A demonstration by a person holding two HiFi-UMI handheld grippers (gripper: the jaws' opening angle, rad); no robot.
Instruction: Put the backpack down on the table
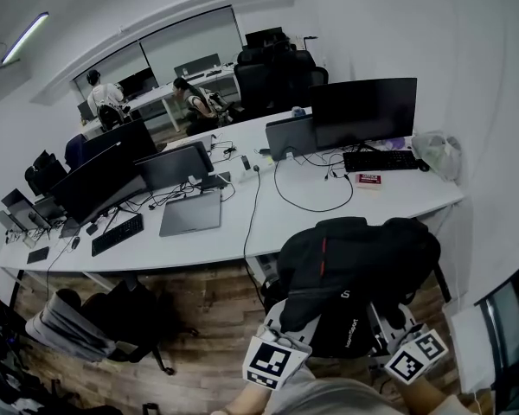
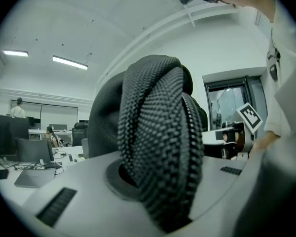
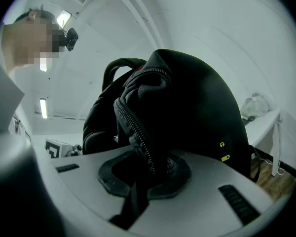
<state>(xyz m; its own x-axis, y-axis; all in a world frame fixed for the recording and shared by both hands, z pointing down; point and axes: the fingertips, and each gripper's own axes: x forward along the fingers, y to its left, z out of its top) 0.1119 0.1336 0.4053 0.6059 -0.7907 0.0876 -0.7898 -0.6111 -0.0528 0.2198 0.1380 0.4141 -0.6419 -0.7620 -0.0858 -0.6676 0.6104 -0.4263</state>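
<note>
A black backpack (image 1: pixel 355 266) is held up at five o'clock in the head view, with the white table (image 1: pixel 389 201) just beyond it at twelve o'clock. The left gripper (image 2: pixel 153 181) is clamped on its mesh strap (image 2: pixel 158 132). The right gripper (image 3: pixel 148 181) is clamped on its zippered edge.

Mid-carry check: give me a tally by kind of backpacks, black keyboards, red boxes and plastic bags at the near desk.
backpack: 1
black keyboards: 2
red box: 1
plastic bag: 1
Total: 5
</note>
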